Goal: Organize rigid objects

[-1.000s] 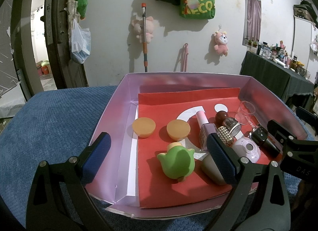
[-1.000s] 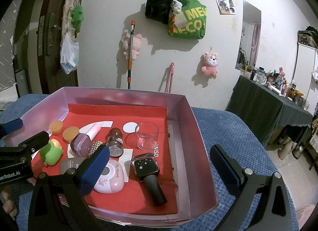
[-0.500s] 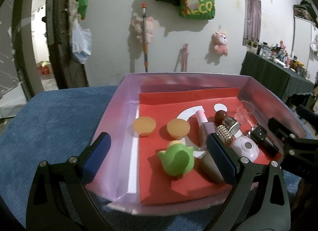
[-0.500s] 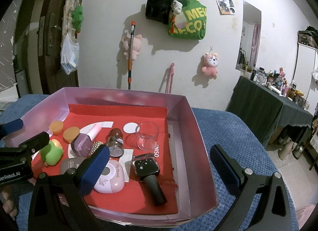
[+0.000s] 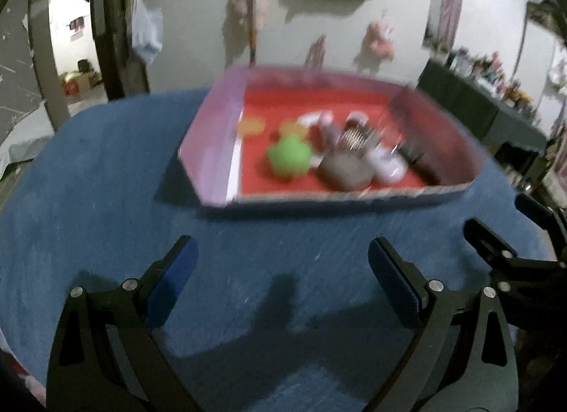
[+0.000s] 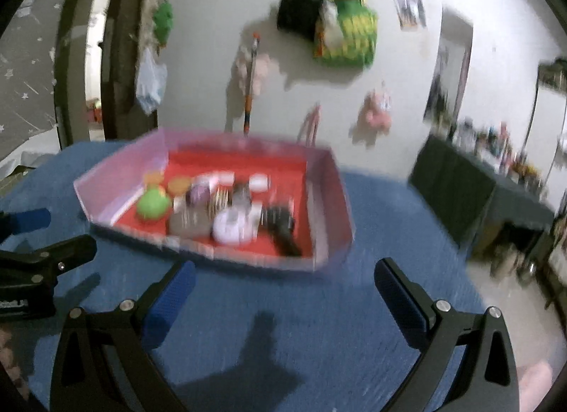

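My left gripper [image 5: 280, 263] and right gripper [image 6: 283, 284] gape wide, empty, above the blue cloth [image 5: 106, 178]; the items appear gathered in the pink box [image 5: 212, 149], sorting seemingly finished.

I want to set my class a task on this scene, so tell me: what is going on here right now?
A person holds a hand-held gripper in each hand above a blue cloth. The left hand-held gripper and the right hand-held gripper are both open and hold nothing. Ahead of them sits a pink box with a red liner, holding small items, among them a green toy and a white round case. Both views are blurred, so finer details are unclear.
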Tool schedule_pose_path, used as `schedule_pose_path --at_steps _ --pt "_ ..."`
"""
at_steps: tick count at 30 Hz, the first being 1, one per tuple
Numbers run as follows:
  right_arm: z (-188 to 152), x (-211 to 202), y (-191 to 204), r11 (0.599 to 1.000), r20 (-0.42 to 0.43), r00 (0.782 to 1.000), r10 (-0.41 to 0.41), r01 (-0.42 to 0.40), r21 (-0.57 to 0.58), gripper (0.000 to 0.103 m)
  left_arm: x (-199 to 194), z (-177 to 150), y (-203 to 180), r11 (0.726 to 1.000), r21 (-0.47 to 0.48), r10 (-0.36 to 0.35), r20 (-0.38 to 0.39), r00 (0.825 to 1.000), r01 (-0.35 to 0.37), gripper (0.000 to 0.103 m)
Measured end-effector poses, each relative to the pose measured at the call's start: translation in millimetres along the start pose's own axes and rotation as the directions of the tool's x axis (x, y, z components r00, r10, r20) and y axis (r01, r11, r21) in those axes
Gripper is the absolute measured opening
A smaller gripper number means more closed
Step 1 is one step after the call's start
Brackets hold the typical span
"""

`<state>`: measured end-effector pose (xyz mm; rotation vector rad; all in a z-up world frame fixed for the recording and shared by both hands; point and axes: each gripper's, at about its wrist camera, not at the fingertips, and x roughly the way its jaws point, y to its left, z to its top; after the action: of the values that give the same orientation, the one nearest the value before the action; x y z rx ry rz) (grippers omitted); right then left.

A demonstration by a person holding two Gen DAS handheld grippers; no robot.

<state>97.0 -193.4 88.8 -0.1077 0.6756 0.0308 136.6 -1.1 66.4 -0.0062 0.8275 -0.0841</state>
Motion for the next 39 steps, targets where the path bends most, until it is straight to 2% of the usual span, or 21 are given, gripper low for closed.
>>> schedule_pose_path --at_steps 1,5,7,10,39 --pt "-6.5 10.1 -2.8 0.999 -0.069 0.997 0.028 -0.026 0.027 0.103 7.8 -3.7 -1.3 1.0 0.006 0.019 -0.026 0.999 -0.019 0.098" --pt "-27.5 36.0 -3.4 0.998 -0.222 0.974 0.05 -0.037 0.06 0.103 34.9 -19.6 -4.8 1.0 -0.001 0.024 -0.145 0.989 -0.024 0.099" --pt "-30.5 42.7 -3.8 0.998 -0.268 0.962 0.051 -0.036 0.061 0.103 35.8 -23.9 -8.6 0.999 0.009 0.049 -0.128 0.991 -0.048 0.1" --pt "-33.5 44.4 -5.7 0.997 -0.287 0.957 0.049 -0.031 0.069 0.103 37.7 -27.0 -11.1 0.999 -0.007 0.049 -0.138 0.989 -0.05 0.103" --pt "-26.0 45.2 -12.8 0.996 -0.294 0.955 0.042 -0.016 0.088 0.103 37.9 -19.8 -0.5 0.998 -0.028 0.048 -0.13 0.99 -0.052 0.103"
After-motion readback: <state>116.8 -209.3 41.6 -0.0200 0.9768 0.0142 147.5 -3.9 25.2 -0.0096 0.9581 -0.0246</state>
